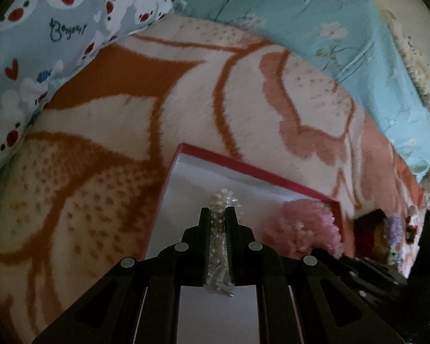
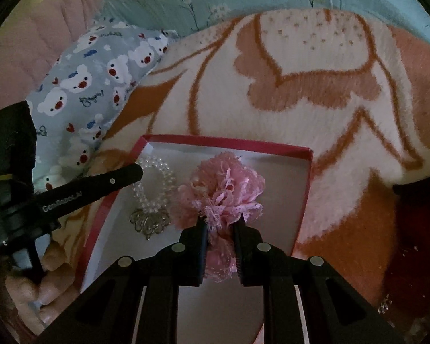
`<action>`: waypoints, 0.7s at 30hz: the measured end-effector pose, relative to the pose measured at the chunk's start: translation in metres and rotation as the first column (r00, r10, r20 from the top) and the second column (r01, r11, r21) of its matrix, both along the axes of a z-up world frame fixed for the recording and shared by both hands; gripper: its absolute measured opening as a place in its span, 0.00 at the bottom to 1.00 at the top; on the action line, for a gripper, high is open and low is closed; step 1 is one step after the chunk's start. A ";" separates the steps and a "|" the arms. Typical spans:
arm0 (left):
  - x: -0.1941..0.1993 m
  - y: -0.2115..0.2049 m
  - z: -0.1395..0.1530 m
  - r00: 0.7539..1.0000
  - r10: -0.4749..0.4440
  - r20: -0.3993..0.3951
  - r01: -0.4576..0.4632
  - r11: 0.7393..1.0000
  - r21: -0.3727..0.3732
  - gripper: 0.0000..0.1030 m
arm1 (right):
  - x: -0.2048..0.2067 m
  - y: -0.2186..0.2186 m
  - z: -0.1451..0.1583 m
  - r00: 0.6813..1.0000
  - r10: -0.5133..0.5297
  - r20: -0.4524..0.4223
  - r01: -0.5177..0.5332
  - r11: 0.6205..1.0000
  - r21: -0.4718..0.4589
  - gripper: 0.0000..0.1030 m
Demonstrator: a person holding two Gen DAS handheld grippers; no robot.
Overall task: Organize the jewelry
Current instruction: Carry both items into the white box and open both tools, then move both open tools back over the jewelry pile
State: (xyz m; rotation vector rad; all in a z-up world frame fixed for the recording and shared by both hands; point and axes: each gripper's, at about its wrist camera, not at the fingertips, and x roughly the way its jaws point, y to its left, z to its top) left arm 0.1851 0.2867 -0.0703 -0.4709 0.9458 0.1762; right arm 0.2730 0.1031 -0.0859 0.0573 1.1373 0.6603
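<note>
Materials: soft cloth, card, beads, matt plastic.
Fleecy blanket (image 2: 315, 126), fuzzy nap; printed cotton-like pillow (image 2: 83, 86), smooth. Box (image 2: 226, 140) of card, pale matt inside. Pearl bracelet (image 2: 154, 183) glossy, with filigree metal charm. Pink lace flower (image 2: 223, 192), frilly. Right gripper (image 2: 220, 226) matt black plastic.

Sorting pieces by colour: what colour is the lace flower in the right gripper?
Pink lace flower, clearest in the right wrist view.
</note>
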 end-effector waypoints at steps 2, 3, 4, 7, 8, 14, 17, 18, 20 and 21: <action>0.004 -0.001 -0.006 1.000 0.006 -0.012 -0.006 1.000 0.014 0.08 | 0.001 0.002 -0.002 1.000 0.003 -0.001 -0.003 1.000 -0.005 0.19; 0.006 -0.002 -0.009 1.000 0.008 -0.018 -0.008 1.000 0.018 0.09 | 0.001 0.003 -0.003 1.000 0.005 -0.002 -0.005 1.000 -0.008 0.20; 0.007 -0.002 -0.011 1.000 0.010 -0.023 -0.010 1.000 0.023 0.09 | 0.001 0.003 -0.004 1.000 0.008 -0.003 -0.008 1.000 -0.009 0.20; 0.010 -0.004 -0.015 0.999 0.015 -0.035 -0.014 0.999 0.039 0.09 | 0.001 0.005 -0.003 1.000 0.013 0.002 -0.013 1.000 -0.015 0.25; 0.011 -0.005 -0.015 0.999 0.014 -0.037 -0.013 0.999 0.042 0.09 | 0.000 0.004 -0.002 1.000 0.012 0.003 -0.012 1.000 -0.016 0.32; 0.008 -0.009 -0.009 0.999 0.017 -0.049 -0.014 0.998 0.067 0.26 | -0.004 -0.002 0.006 1.000 0.007 0.019 -0.007 1.000 -0.006 0.49; -0.001 -0.010 -0.004 0.999 0.021 -0.043 -0.018 0.997 0.075 0.38 | -0.009 -0.007 0.015 1.000 0.004 0.029 -0.004 1.000 -0.001 0.49; -0.006 -0.010 -0.002 0.999 0.021 -0.043 -0.018 0.997 0.072 0.40 | -0.011 -0.009 0.018 0.999 0.001 0.032 -0.002 1.000 0.005 0.49; -0.010 -0.011 0.001 0.999 0.024 -0.042 -0.021 0.997 0.069 0.42 | -0.017 -0.015 0.025 0.999 -0.003 0.036 0.002 1.000 0.016 0.49; -0.013 -0.013 0.004 0.999 0.023 -0.038 -0.020 0.997 0.070 0.43 | -0.020 -0.019 0.029 0.999 -0.008 0.038 0.007 1.000 0.023 0.49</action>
